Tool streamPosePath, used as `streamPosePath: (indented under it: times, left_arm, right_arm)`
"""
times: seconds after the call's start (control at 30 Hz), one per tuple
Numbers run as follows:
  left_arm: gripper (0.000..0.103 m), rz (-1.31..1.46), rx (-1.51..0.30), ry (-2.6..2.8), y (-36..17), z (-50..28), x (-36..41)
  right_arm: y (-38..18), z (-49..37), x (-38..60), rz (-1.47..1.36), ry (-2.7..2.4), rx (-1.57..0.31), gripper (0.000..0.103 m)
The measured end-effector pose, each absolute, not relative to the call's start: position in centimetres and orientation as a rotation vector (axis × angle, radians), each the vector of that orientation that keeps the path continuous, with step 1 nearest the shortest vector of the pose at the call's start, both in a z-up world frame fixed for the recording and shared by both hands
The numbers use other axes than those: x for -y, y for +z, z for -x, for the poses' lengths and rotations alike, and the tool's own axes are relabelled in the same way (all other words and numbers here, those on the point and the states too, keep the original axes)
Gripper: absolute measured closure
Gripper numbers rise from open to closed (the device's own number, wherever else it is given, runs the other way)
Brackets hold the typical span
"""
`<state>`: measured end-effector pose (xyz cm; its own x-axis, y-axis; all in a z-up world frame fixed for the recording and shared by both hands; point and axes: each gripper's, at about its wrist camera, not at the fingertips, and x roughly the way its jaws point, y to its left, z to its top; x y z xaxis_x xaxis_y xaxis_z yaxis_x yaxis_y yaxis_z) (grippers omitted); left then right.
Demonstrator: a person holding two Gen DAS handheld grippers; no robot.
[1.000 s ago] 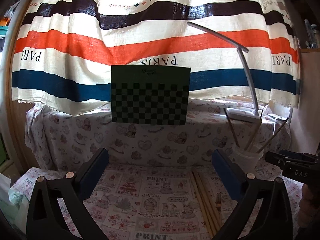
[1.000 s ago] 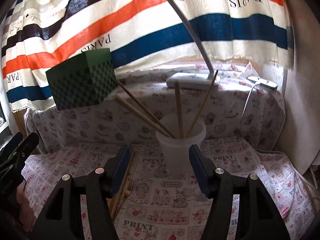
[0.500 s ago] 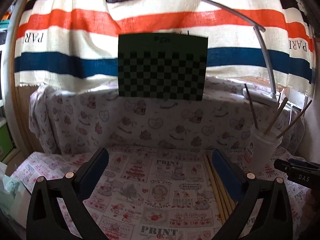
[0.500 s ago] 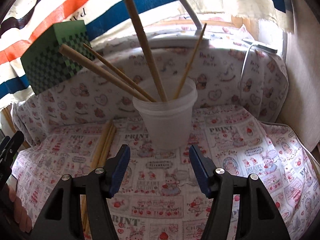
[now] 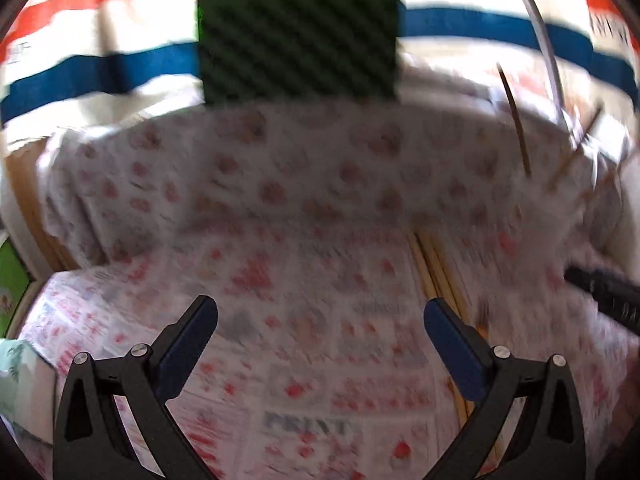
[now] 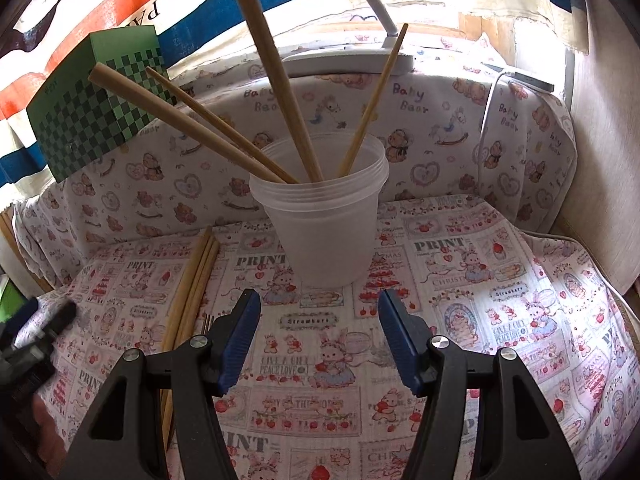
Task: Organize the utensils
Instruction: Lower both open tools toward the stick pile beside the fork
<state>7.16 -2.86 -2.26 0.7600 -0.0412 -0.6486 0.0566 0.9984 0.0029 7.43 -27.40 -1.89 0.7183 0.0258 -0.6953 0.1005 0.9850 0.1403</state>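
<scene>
My right claw [image 6: 318, 338] stands partly open with nothing between its blue pads [image 6: 240, 336], tilted down over the patterned cloth [image 6: 500, 320] that covers the surface. Just past its tips stands a clear plastic cup [image 6: 326, 236], upright on the cloth. Four wooden chopsticks [image 6: 276, 76] lean out of the cup: two slant far to the left, one thick one rises nearly straight up and out of view, and a thinner one tilts to the right. To the left of the cup a bundle of loose chopsticks [image 6: 194, 276] lies flat on the cloth, running toward me and passing behind my left-hand finger. Farther left, at the edge of the view, my other claw shows as a dark blurred shape.

My left claw [image 5: 320, 340] is wide open and holds nothing. Its picture is smeared. The cloth fills the space between its fingers, and the flat bundle of chopsticks [image 5: 438, 276] lies just beside the right finger, partly hidden behind it. The cup is only a pale blur at the right, with sticks poking up.

Behind everything hang a green checkered box [image 6: 100, 116], the white base of a lamp [image 6: 352, 62] and a striped curtain [image 5: 100, 68].
</scene>
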Motion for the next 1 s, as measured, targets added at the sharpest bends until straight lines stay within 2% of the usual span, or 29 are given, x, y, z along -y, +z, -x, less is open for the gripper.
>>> streamPosePath:
  times: [0.17, 0.33, 0.37, 0.4, 0.5, 0.57, 0.67, 1.0]
  left_arm:
    - [0.009, -0.002, -0.76, -0.166, -2.8, -6.7, 4.3]
    - [0.043, 0.069, -0.881, -0.281, -4.0, -7.5, 4.8]
    - [0.055, 0.095, -0.914, -0.307, -4.4, -7.8, 4.8]
    - [0.062, 0.121, -0.943, -0.337, -4.8, -7.9, 4.8]
    - [0.068, 0.174, -0.974, -0.419, -5.0, -7.8, 5.3]
    - [0.069, 0.143, -0.956, -0.428, -4.7, -7.2, 5.9]
    - [0.076, 0.084, -0.922, -0.432, -4.4, -6.5, 7.0]
    - [0.076, -0.06, -0.925, -0.447, -4.9, -5.5, 9.7]
  right_arm:
    - [-2.0, -7.6, 27.5, -0.18, -0.033, -0.784, 0.039]
    - [-2.1, -7.6, 27.9, -0.222, -0.012, -0.803, 0.039]
    - [-2.2, -7.7, 27.9, -0.227, -0.011, -0.809, 0.039]
    - [-2.3, -7.7, 28.0, -0.233, -0.007, -0.815, 0.039]
    - [-2.3, -7.7, 27.8, -0.236, 0.0, -0.825, 0.039]
    - [-2.3, -7.7, 27.8, -0.226, -0.007, -0.82, 0.039]
    - [-2.2, -7.6, 27.7, -0.219, -0.013, -0.814, 0.039]
    - [-1.6, -7.2, 27.4, -0.18, -0.023, -0.79, 0.039]
